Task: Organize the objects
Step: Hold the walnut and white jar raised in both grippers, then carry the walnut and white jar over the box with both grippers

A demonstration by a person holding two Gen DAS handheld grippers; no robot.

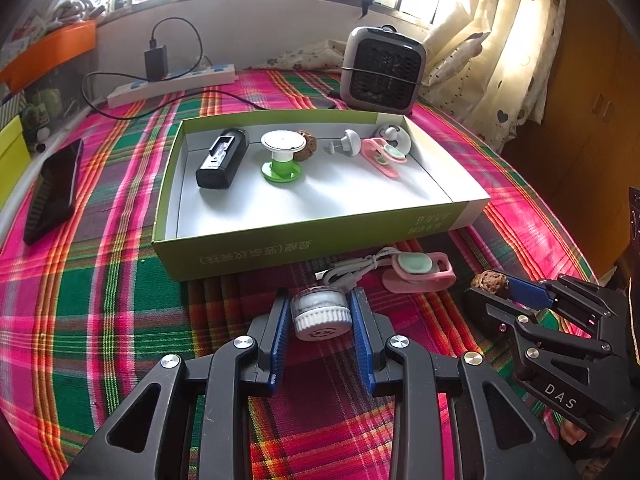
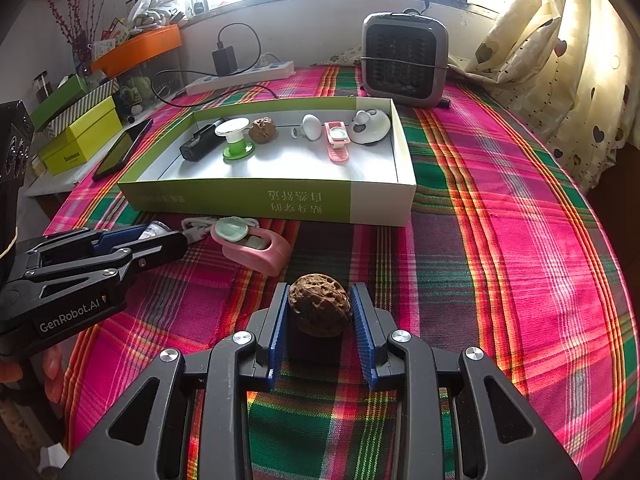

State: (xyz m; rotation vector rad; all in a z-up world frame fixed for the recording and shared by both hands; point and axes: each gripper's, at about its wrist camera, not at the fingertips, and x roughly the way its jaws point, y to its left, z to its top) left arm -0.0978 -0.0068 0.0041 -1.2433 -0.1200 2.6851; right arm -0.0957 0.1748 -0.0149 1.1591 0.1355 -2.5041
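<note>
The walnut (image 2: pixel 319 305) sits pinched between my right fingers (image 2: pixel 278 332): hard, light, bumpy, held across its middle. My left fingers (image 1: pixel 280 334) clamp the small jar (image 1: pixel 320 316) by its smooth sides. Both hover near the surface's front edge. The green box (image 1: pixel 248 252) beyond holds another walnut, a spool, clips.

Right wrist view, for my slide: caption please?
Right gripper shut on walnut before green box; left gripper beside pink clip.
</note>
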